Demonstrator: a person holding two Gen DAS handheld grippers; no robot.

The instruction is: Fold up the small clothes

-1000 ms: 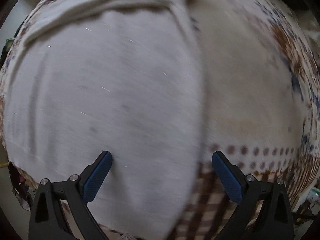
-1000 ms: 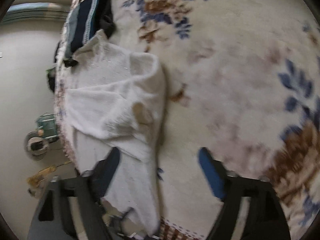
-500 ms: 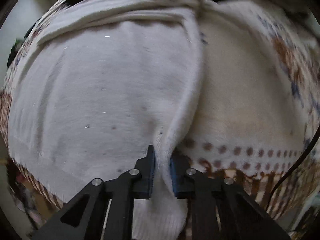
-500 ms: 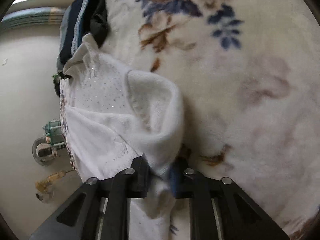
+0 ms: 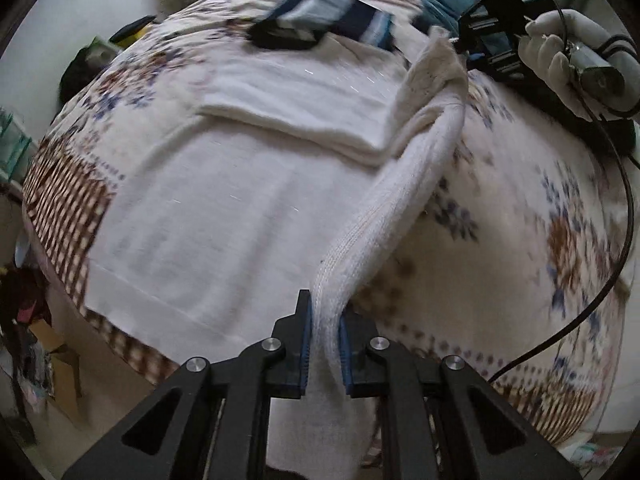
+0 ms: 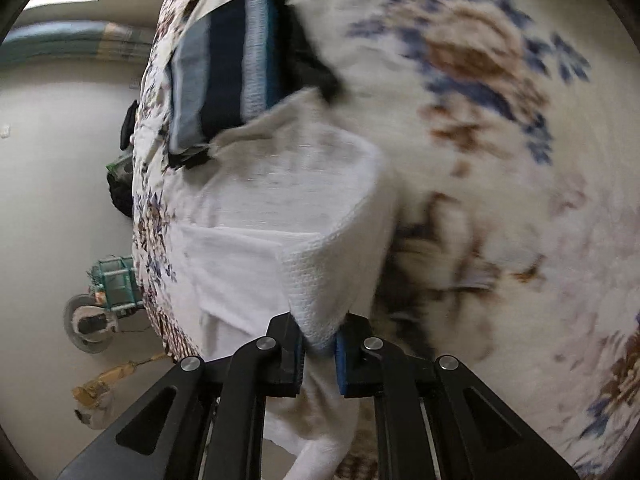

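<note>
- A white knit garment (image 5: 240, 200) lies spread on a bed covered by a floral blanket (image 5: 560, 240); most of it rests flat toward the left of the left wrist view.
- The garment's right edge is lifted off the blanket into a raised ridge that runs from the near side to the far side of that view.
- The left gripper (image 5: 323, 354) has its blue-padded jaws pressed narrowly together on the near end of this ridge, with cloth filling the gap between them.
- The right gripper (image 5: 466, 46) appears at the far right of the left wrist view, clamped on the far corner of the same edge, with a white-gloved hand (image 5: 560, 48) around its handle.
- In its own view, the right gripper (image 6: 320, 354) has its jaws drawn in tight on a fold of the white knit garment (image 6: 280, 220), which drapes below them.
- A sleeve or upper flap of the garment lies folded across its body in the far half.
- A folded blue striped cloth (image 5: 332, 20) lies at the far edge of the bed, just beyond the garment and touching or overlapping its far hem; it shows at upper left in the right wrist view (image 6: 224, 68).
- A black cable (image 5: 616, 264) curves over the blanket at the right.
- The blanket's brown checked border (image 5: 68, 200) hangs at the bed's left side.
</note>
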